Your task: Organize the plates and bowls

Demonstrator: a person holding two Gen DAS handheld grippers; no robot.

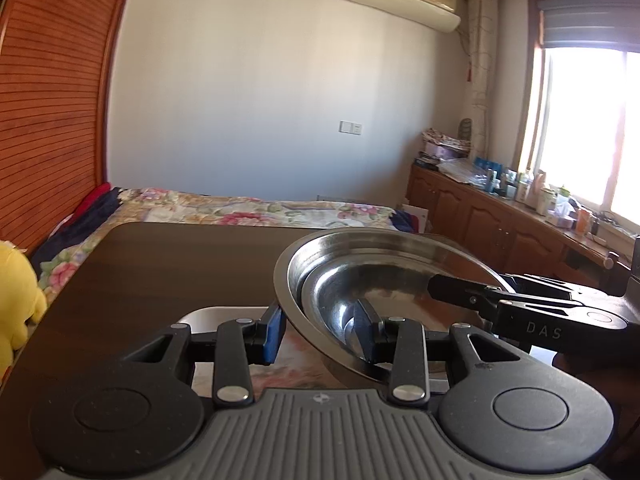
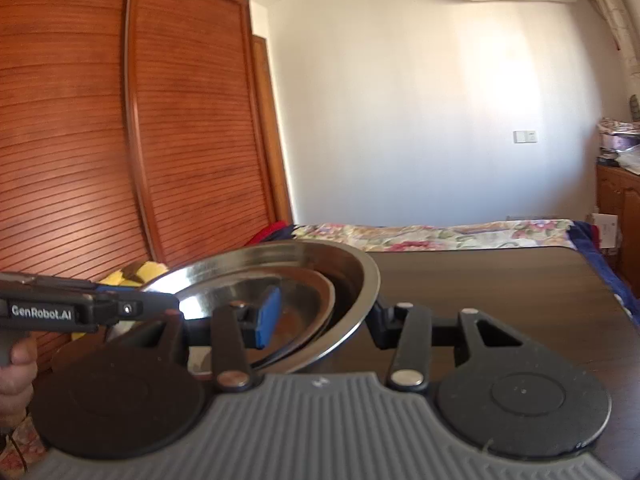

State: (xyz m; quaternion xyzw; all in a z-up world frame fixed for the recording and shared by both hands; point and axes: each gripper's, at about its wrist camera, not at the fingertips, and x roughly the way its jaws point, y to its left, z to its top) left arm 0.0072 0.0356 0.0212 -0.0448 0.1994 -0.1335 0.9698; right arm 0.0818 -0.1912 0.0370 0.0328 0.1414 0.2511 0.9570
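A large steel bowl (image 1: 384, 248) with a smaller steel bowl (image 1: 348, 292) nested inside is held above the dark table (image 1: 160, 264). My left gripper (image 1: 320, 330) straddles the large bowl's near-left rim, one blue pad outside and one finger inside, with a wide gap between them. My right gripper (image 2: 320, 320) straddles the opposite rim of the same bowl (image 2: 280, 264), blue pad inside. It also shows in the left wrist view (image 1: 460, 292) at the bowl's right side. A steel tray (image 1: 224, 314) lies on the table under the left gripper.
A yellow plush toy (image 1: 16, 296) sits at the table's left edge. A flowered bed (image 1: 248, 208) lies beyond the table. A wooden wardrobe (image 2: 120, 120) stands left, and a cluttered wooden counter (image 1: 520, 204) runs under the window at right.
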